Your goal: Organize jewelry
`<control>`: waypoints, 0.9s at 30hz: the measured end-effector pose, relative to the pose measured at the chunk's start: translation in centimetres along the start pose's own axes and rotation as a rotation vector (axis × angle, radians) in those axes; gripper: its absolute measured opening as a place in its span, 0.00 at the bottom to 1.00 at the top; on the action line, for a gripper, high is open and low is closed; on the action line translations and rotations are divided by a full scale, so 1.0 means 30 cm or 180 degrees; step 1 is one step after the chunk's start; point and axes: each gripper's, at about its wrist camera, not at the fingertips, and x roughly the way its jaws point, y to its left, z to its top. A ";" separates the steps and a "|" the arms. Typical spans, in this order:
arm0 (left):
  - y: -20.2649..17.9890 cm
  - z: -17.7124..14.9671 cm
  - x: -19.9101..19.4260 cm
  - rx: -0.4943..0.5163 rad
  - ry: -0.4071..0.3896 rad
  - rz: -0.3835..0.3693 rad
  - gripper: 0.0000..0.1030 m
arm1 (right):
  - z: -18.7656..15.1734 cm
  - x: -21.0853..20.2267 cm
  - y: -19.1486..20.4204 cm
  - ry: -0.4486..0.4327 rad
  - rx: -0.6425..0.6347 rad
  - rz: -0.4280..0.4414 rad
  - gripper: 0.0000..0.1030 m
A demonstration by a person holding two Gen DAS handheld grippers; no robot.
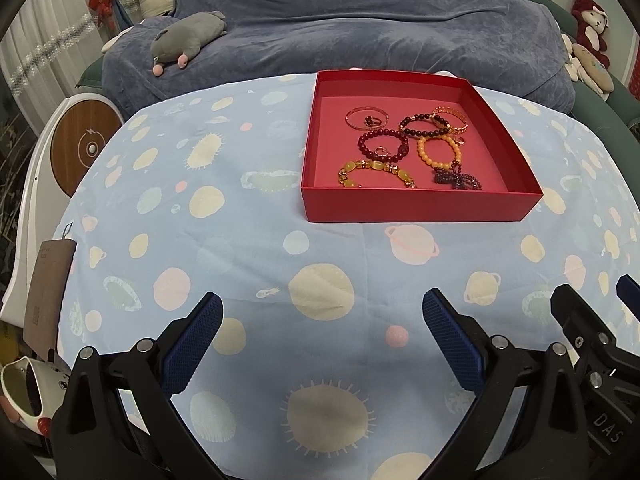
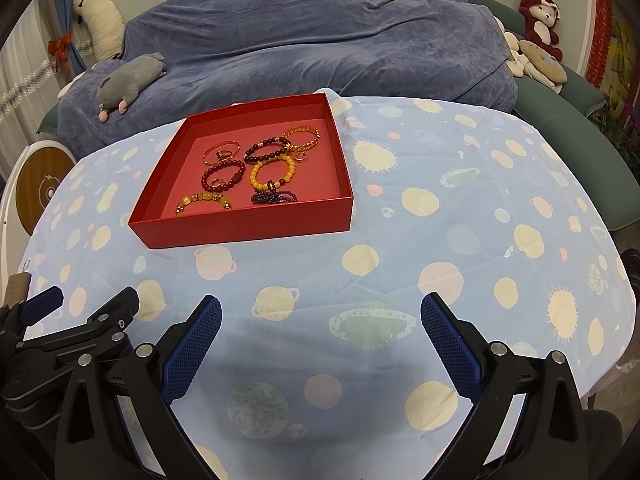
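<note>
Both claws spread wide and empty above the near counter edge, jewelry in the red box beyond.

The left claw (image 1: 322, 312) and right claw (image 2: 320, 312) hover side by side over bare planet-print cloth (image 2: 440, 240). The red box (image 1: 416, 210) sits toward the far edge, holding the bracelets (image 1: 400, 148). Behind lies a blue-draped sofa (image 2: 320, 40) with a grey plush (image 2: 132, 78).

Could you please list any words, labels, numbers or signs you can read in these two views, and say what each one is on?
"DAS": raised letters on the black body of the right gripper, cut off at the frame edge.
Lightning-bolt sign: centre of the round wooden disc.
Print on the brown card sleeve: too blurred to read.
Red box: no text visible.
</note>
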 end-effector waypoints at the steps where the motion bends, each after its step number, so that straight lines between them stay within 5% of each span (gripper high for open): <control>1: -0.001 0.003 0.004 -0.0008 0.0012 0.0002 0.93 | 0.002 0.001 0.001 -0.0004 -0.0006 -0.0002 0.94; 27: 0.013 -0.009 0.000 -0.0015 -0.0005 0.0051 0.93 | 0.003 0.004 0.004 -0.0008 -0.0008 -0.0004 0.94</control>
